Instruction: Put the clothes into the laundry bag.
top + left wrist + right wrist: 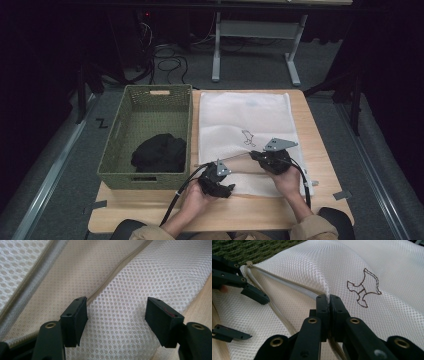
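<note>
On the wooden table (pixel 320 165), beside the green woven basket (pixel 112 150) holding dark clothing (pixel 159 152), lies the white mesh laundry bag (pixel 245 120). Your right gripper (pixel 329 300) is clamped on the bag's upper layer at the zipper edge (fabric tented upward). Your left gripper (pixel 116 315) has its jaws apart over the lower mesh layer, gripping nothing.
</note>
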`<state>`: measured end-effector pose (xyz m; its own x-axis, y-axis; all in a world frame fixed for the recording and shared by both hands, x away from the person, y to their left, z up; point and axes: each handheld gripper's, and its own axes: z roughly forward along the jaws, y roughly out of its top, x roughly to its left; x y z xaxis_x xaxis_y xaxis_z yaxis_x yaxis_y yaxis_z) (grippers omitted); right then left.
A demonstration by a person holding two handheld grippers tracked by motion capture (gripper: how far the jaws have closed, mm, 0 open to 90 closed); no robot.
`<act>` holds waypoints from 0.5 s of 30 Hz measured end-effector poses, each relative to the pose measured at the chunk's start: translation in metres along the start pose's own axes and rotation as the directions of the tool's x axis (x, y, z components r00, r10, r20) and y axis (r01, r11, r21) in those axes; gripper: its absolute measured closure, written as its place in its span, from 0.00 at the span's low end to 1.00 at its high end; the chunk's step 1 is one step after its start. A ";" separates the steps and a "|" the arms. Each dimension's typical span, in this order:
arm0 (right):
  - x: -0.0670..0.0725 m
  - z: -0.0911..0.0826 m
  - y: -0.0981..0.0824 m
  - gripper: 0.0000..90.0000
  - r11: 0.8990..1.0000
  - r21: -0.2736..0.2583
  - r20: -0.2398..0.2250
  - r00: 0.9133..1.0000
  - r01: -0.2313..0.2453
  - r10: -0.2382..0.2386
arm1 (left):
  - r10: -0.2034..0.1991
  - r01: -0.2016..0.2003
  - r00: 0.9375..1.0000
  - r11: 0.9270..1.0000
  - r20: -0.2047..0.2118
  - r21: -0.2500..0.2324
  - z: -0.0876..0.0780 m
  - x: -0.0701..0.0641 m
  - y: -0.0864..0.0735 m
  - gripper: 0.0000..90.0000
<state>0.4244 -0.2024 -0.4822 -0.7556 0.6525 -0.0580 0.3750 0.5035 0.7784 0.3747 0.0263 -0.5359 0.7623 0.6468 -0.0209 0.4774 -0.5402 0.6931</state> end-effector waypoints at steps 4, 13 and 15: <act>-0.002 -0.004 0.003 0.97 1.000 -0.014 0.002 1.000 0.005 -0.005 | 0.000 0.000 1.000 1.000 -0.001 0.000 0.000 0.000 0.000 0.38; -0.002 -0.014 0.013 0.98 0.999 -0.047 0.001 1.000 0.004 -0.004 | -0.001 0.001 1.000 1.000 -0.003 -0.004 0.000 0.000 -0.001 0.38; -0.003 -0.016 0.016 0.98 0.999 -0.054 0.003 1.000 0.000 0.000 | 0.000 0.000 1.000 1.000 -0.003 -0.005 0.000 0.000 -0.001 0.38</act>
<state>0.4241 -0.2054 -0.4595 -0.7540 0.6542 -0.0597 0.3453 0.4719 0.8112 0.3740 0.0265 -0.5364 0.7608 0.6487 -0.0190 0.4755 -0.5372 0.6966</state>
